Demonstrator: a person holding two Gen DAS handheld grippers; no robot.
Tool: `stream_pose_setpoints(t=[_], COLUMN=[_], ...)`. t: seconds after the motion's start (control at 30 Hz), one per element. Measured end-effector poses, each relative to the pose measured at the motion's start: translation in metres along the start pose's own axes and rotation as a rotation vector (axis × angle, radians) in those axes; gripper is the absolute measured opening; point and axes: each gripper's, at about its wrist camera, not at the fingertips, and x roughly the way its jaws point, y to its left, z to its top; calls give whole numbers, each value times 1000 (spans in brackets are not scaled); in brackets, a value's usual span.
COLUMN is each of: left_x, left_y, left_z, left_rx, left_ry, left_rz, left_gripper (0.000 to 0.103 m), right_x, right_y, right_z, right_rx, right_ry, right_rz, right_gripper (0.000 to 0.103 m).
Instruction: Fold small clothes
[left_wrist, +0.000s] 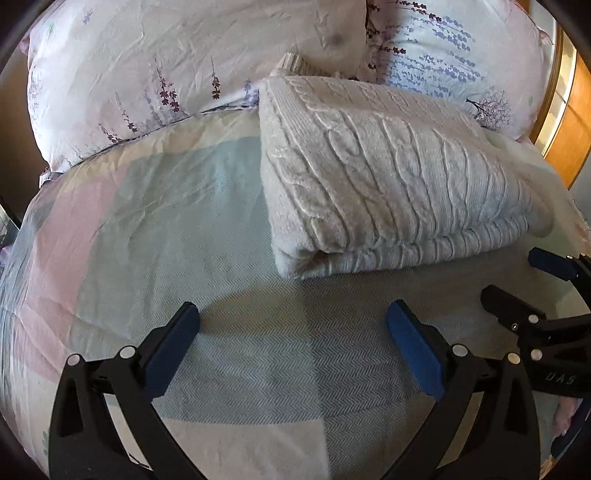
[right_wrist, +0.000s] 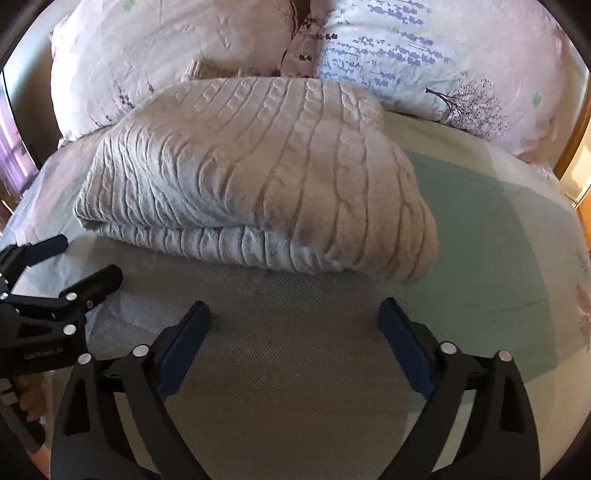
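The left gripper was nearest, low over the bedspread, and its two blue pads stood wide apart with nothing between them. The right gripper was just the same: wide apart, holding nothing, with only the bedspread showing under it. Each one could be seen from the other's camera. The right gripper peeked in at the right edge of the left view, and the left gripper peeked in at the left edge of the right view. Neither one touched the sweater. The bedspread had big blocks of pale green, pink and cream, with a tiny zigzag weave. A little farther on lay the sweater, folded into a thick, soft pile near the middle of the bed. It was cream colored with rope-like twists knitted into it. Its folded edge faced the grippers, and the layers showed there, one on top of another. Behind the sweater, at the head of the bed, two pillows leaned side by side. The left pillow was pale pink with purple flower stalks. The right pillow had rows of purple flowers and a small dark tree. A bit of knitted cloth poked up just behind the sweater, against the pillows. At the far right edge was a wooden bed frame.
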Motion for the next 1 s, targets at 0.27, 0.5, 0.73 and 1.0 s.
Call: stream_pose_setpoints(t=[0.27, 0.5, 0.73, 1.0], left_x=[0, 0, 0, 0], left_y=[-1, -1, 0, 0], left_z=[-1, -1, -1, -1], left_rx=[3, 3, 3, 3], left_ry=[3, 3, 4, 4], left_rz=[-1, 0, -1, -1], left_gripper=[101, 101, 101, 101], right_x=[1, 1, 1, 1], right_y=[-1, -3, -2, -2], right_z=[-2, -1, -1, -2], right_rx=[14, 10, 11, 12], right_ry=[-9, -8, -8, -8], right_rz=[-5, -2, -3, -3], right_gripper=[102, 102, 102, 102])
